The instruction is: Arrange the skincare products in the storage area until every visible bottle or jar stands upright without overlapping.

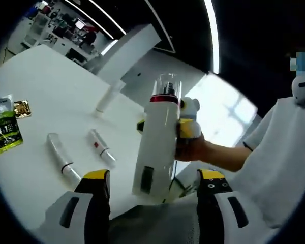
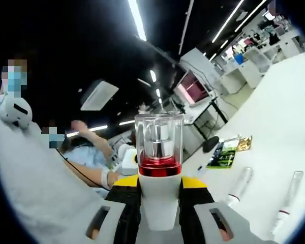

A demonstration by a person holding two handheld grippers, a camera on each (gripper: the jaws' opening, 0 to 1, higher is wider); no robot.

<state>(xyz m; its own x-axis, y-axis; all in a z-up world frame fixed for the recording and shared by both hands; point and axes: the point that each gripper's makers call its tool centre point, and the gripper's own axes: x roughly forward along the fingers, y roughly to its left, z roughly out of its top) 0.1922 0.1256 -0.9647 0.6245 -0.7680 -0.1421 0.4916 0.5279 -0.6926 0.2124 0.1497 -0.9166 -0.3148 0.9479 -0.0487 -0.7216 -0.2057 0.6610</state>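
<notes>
white pump bottle [image 2: 159, 175] clamped between right gripper [image 2: 160, 201] jaws; left gripper [image 1: 153, 180] gapes empty.

**Hidden, cropped and unreadable parts**

In the right gripper view, the lower body of the pump bottle [image 2: 158, 168] is covered by the closed yellow-tipped jaws of the right gripper [image 2: 158, 195], and its base is lost at the picture's bottom edge. In the left gripper view, the bottle's far side is masked by the hand [image 1: 189, 147] behind it. The green packet [image 1: 4, 131] is cut by the view's left edge, and its print cannot be read. The labels on the two lying tubes [image 1: 61, 156] are too small to make out.
</notes>
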